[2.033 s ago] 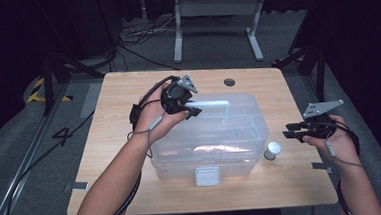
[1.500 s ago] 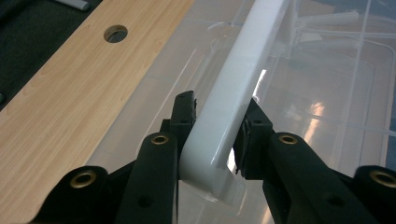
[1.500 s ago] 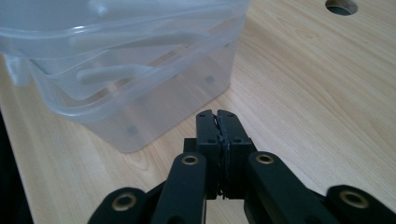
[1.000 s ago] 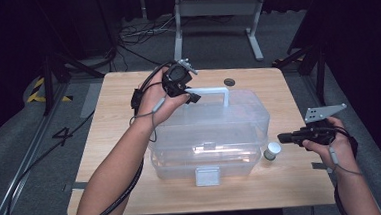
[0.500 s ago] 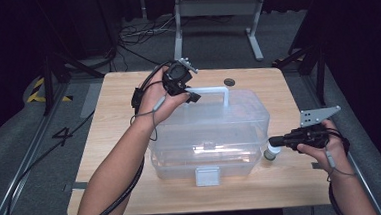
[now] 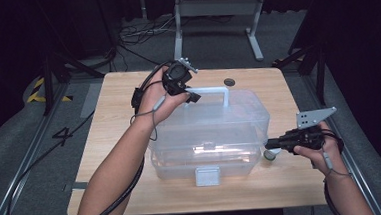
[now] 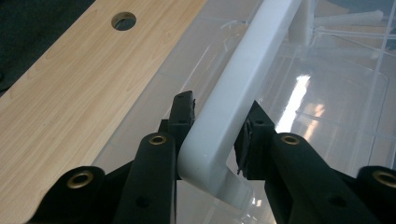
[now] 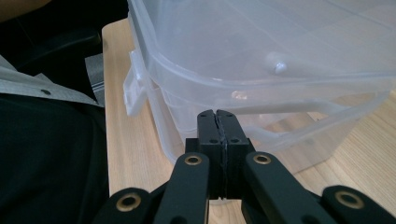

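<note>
Floor (image 6: 41,161) marking "4" (image 6: 63,136) beside table (image 6: 112,97)

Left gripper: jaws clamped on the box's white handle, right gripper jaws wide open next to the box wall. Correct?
Not quite. The left gripper does clamp the white handle, but the right gripper is not wide open: the right gripper view shows its jaws pressed together with nothing between them, tips close to the wall of the clear plastic box.

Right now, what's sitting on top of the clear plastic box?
A white handle stands up from the box's lid, and the left hand-held gripper is clamped on its end. The lid glares, so what is inside cannot be made out.
</note>
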Demonstrator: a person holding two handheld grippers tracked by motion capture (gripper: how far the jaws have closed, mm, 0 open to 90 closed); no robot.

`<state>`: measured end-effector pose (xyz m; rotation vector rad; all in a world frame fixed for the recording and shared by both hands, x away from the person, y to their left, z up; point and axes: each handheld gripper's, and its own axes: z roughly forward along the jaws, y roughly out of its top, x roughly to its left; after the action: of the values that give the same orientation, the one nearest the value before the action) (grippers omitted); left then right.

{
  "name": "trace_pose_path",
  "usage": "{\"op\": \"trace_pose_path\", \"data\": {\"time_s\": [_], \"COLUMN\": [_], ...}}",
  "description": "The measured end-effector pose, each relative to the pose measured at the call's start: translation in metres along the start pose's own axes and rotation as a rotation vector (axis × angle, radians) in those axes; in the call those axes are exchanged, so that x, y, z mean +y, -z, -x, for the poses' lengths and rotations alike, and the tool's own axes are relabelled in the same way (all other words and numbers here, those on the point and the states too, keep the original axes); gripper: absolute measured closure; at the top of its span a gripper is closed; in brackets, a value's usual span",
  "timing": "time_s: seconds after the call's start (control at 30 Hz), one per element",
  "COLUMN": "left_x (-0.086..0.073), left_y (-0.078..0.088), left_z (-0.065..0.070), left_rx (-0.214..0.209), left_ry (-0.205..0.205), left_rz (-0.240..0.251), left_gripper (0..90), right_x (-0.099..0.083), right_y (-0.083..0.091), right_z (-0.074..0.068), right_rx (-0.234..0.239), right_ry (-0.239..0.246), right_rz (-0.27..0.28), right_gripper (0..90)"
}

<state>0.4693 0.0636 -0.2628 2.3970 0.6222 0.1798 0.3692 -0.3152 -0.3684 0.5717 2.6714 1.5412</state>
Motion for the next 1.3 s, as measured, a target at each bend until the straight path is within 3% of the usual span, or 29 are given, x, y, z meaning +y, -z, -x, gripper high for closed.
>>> {"op": "trace_pose_path", "data": {"time_s": [0.47, 0.57, 0.63, 0.73, 0.87, 1.0, 1.07, 1.3], "left_x": [0.000, 0.000, 0.000, 0.000, -0.005, -0.009, -0.009, -0.011], "left_y": [0.000, 0.001, 0.003, 0.005, 0.008, 0.010, 0.012, 0.034], "left_z": [-0.003, -0.001, 0.003, 0.005, -0.002, -0.004, -0.004, -0.003], "left_rx": [-0.034, -0.048, -0.029, -0.004, -0.066, -0.098, -0.085, -0.052], "left_ry": [0.009, -0.011, -0.030, -0.047, -0.031, -0.026, -0.024, -0.005], "left_rz": [-0.011, -0.016, -0.012, -0.016, 0.040, 0.078, 0.087, 0.167], "left_gripper": [71.6, 68.5, 61.3, 59.4, 57.8, 54.3, 49.9, 47.7], "right_x": [0.000, 0.000, 0.000, -0.001, -0.002, 0.000, 0.000, 0.003], "right_y": [-0.001, -0.001, -0.002, -0.002, -0.002, -0.001, -0.001, 0.001], "right_z": [0.000, 0.000, 0.000, 0.000, 0.001, 0.001, 0.002, 0.002], "right_rx": [-0.004, -0.007, -0.010, -0.010, -0.013, -0.020, -0.012, -0.019], "right_ry": [0.006, 0.008, 0.008, 0.007, 0.003, 0.011, 0.009, 0.021], "right_rz": [0.018, 0.010, 0.008, 0.007, 0.015, 0.016, 0.022, 0.037], "right_gripper": [90.0, 90.0, 90.0, 90.0, 90.0, 90.0, 90.0, 90.0]}}
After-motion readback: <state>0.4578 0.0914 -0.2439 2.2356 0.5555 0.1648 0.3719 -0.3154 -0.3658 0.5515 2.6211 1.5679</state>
